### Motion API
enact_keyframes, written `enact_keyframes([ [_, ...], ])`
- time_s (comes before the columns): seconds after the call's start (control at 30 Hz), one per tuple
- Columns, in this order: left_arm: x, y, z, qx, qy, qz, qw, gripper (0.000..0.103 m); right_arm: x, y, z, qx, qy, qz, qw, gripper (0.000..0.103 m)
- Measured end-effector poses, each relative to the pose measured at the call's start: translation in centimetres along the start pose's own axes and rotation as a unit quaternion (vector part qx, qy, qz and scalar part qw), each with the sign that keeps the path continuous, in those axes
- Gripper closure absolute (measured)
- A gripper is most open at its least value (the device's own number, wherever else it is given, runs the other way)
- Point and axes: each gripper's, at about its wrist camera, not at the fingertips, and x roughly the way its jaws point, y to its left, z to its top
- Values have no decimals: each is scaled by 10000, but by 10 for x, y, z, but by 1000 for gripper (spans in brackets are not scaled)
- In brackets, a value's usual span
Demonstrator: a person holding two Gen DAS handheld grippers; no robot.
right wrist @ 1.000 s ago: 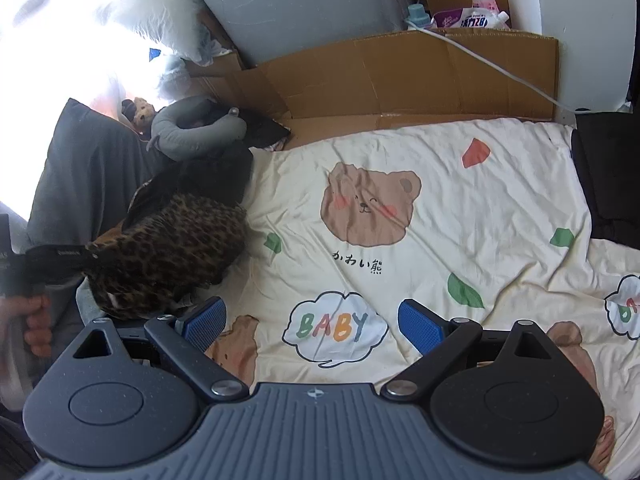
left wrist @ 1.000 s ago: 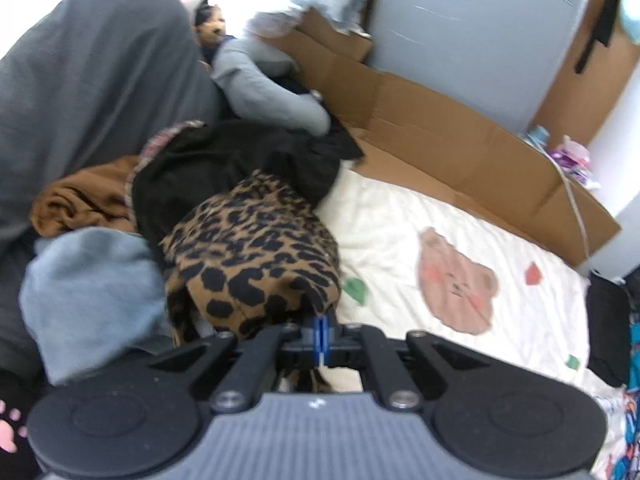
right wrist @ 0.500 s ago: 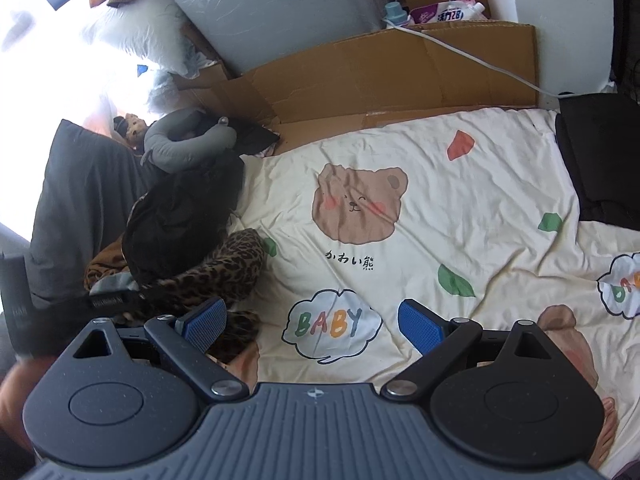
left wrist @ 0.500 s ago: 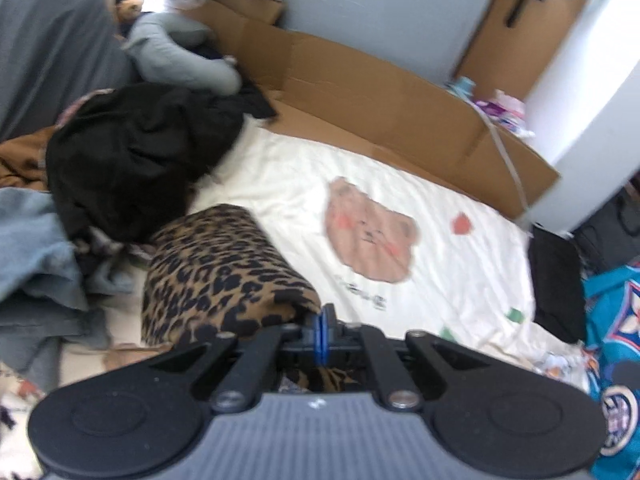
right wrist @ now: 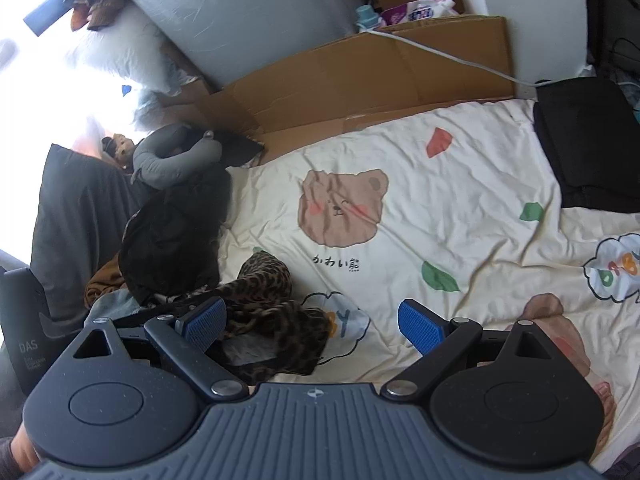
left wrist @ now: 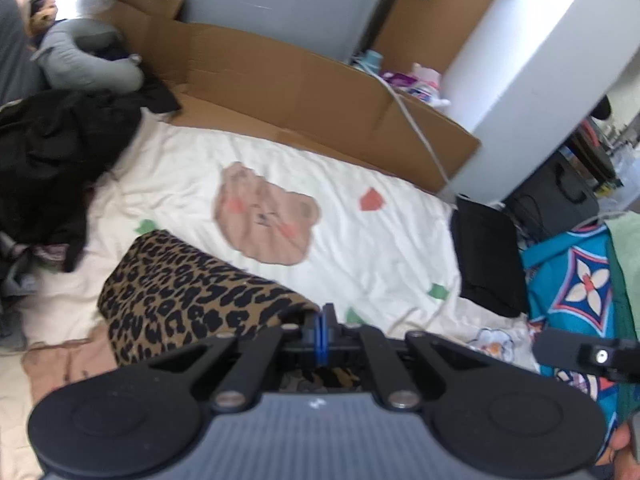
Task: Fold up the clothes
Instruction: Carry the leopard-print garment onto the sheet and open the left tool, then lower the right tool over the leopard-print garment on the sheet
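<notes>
My left gripper (left wrist: 322, 330) is shut on a leopard-print garment (left wrist: 188, 296), which trails from the blue pads back over the cream bear-print bedsheet (left wrist: 360, 248). In the right wrist view the same leopard-print garment (right wrist: 272, 312) lies bunched on the sheet just past my right gripper's left finger. My right gripper (right wrist: 312, 322) is open above the bedsheet (right wrist: 460, 220) with nothing between its blue pads (right wrist: 420, 322). A heap of unfolded clothes topped by a black garment (left wrist: 52, 160) sits at the left of the bed; the black garment (right wrist: 172, 236) also shows in the right wrist view.
Flattened cardboard (left wrist: 304, 92) lines the far side of the bed against a grey wall. A grey neck pillow (right wrist: 176, 156) lies by the pile. A folded black item (left wrist: 486, 256) rests at the bed's right edge beside a teal patterned cloth (left wrist: 576, 280).
My left gripper has pulled the leopard-print garment off the clothes pile and rightward onto the open sheet. The right gripper stays open and has drifted slightly left, nearer the garment.
</notes>
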Motion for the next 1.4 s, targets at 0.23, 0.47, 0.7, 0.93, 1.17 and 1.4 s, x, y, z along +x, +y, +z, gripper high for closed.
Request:
enact_keyframes([
  [0.23,14,-43,-3,275,228,-388,9986,101,-11,-17,5,227,-110,-89,9996,7],
  [0.47,15,-53,0,307,369,-180,9987,82,-20,-26,9,243,-229,-226,9992,7],
  [0.7,-7,-51,14,348,288,192,9988,64,-27,-29,12,198,-341,-217,9990,7],
  [0.93,-31,-49,31,471,225,415,9978,47,-25,-29,23,279,-159,-133,9994,7],
  [1.17,-35,-24,48,613,202,475,9968,42,-15,-20,25,17,-331,-170,9993,7],
  [1.4,-30,5,63,728,231,596,9953,40,-2,-23,11,-135,-252,-72,9996,10],
])
